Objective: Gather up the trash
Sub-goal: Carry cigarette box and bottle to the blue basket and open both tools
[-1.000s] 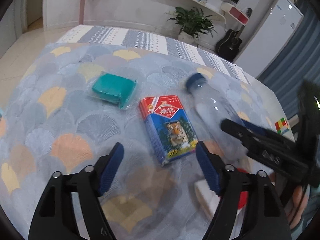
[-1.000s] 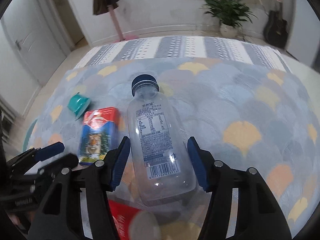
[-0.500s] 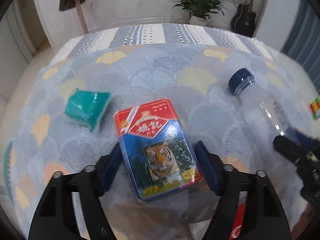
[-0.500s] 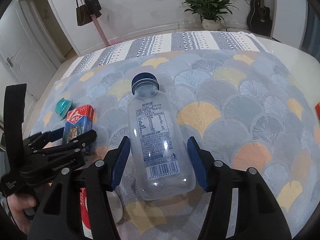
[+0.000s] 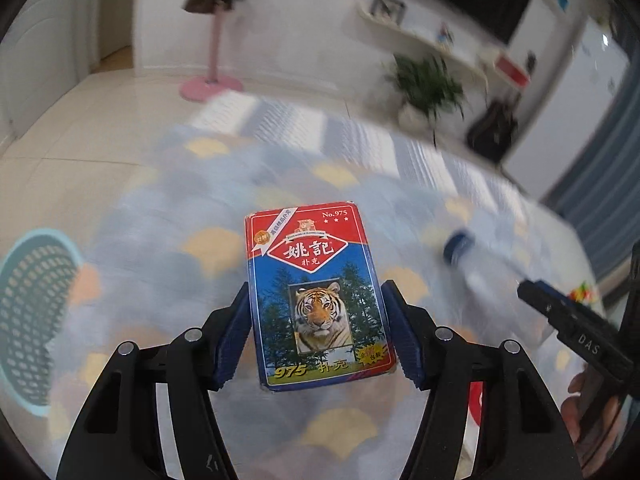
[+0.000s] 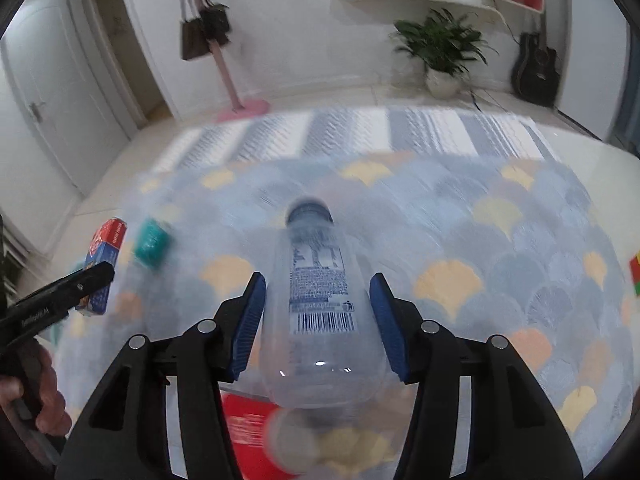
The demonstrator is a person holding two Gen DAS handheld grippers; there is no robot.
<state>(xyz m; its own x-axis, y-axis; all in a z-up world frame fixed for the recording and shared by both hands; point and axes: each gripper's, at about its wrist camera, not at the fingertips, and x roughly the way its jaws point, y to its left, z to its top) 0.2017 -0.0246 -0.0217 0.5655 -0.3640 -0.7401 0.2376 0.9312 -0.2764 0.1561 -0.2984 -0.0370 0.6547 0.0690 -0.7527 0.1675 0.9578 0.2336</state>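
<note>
While the left gripper (image 5: 316, 336) clamps its blue-padded jaws on both long edges of the red-and-blue playing-card box (image 5: 318, 300), the box fills the centre of the left wrist view, lifted clear of the cloth. Read the face: "No.975" at the top right, big white Chinese characters in a red diamond, a tiger portrait among dark pines, and "975" again in yellow along the bottom edge.

Over on the right wrist view, the right gripper (image 6: 318, 320) has its jaws pressed against the sides of the clear plastic bottle with the dark blue cap (image 6: 318, 292), dead centre, cap pointing up-frame. Its label shows fine print, too blurred to read, with a barcode below.

At the left of that frame the card box shows again, with a teal wrapped packet (image 6: 151, 242) just right of it on the cloth. A red-and-white item sits blurred at the bottom, under the bottle.

The tabletop wears a cloth of blue-grey, yellow and peach fan scallops (image 6: 500, 248). A pale teal perforated basket (image 5: 34, 320) sits at the left edge of the left view. Behind: a pink coat stand with bags (image 6: 224, 52), a potted green plant (image 6: 442, 50), a dark guitar (image 6: 536, 66), wall shelves.
</note>
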